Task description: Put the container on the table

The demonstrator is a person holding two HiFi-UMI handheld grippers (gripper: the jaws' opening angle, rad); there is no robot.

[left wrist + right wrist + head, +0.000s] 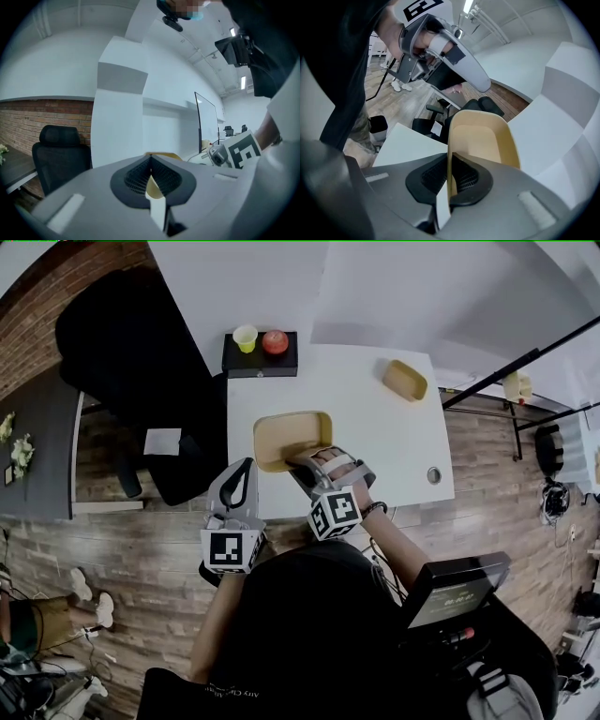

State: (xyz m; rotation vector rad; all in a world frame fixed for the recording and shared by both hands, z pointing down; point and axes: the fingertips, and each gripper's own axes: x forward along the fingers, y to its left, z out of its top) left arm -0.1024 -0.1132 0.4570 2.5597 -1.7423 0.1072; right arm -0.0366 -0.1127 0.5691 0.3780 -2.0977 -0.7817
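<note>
Right gripper is clamped on the near wall of the container, low over the table by its near edge; can't tell if the base touches. Left gripper has jaws together, empty, just beside it. I'd level the base, seat it flat away from the edge, then release in 1 clean opening.

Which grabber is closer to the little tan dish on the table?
Right. The right gripper, holding the container by its rim over the near side of the table, has the little dish beyond it to the right. The left gripper is by the table's near left corner, farther off.
</note>
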